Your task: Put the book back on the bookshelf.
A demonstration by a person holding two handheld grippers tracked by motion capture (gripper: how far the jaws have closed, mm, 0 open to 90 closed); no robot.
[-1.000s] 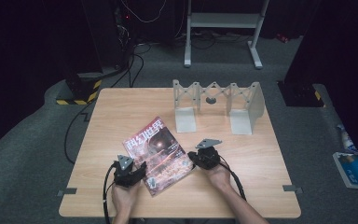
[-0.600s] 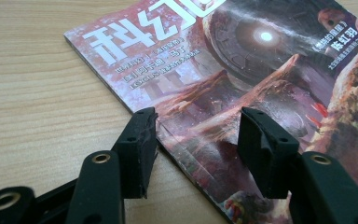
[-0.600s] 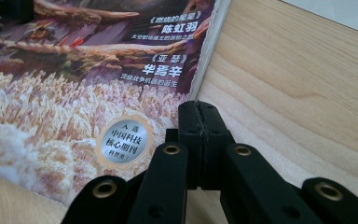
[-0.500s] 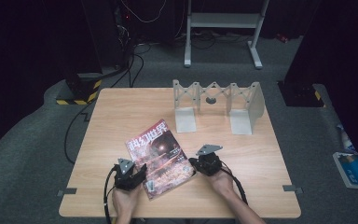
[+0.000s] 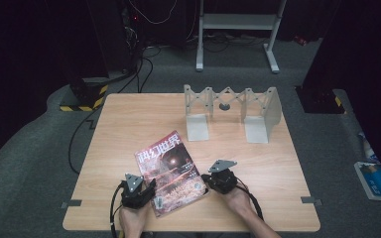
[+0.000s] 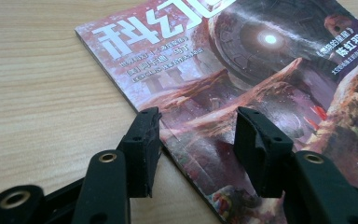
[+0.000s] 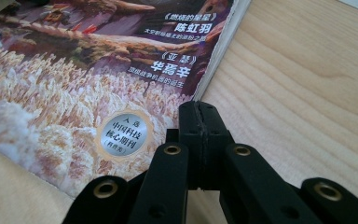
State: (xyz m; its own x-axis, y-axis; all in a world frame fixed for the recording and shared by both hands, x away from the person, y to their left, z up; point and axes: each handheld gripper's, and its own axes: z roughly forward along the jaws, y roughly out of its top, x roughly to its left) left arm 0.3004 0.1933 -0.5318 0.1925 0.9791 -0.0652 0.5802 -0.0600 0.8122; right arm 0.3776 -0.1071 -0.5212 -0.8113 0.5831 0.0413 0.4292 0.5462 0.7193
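Since a second ago, our left gripper [image 6: 198,128] has been closing its jaws; they stand half open astride the magazine's [image 5: 171,171] spine edge, gripping nothing. Our right gripper [image 7: 200,122] has slid along the far edge, jaws shut and empty. Both hands lie low on the surface [image 5: 129,119], flanking the flat magazine.

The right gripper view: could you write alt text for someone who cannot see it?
Two black jaws pressed shut point at the edge of a magazine lying on a light wooden table. Its cover shows pale reeds, Chinese text and a round silver sticker.
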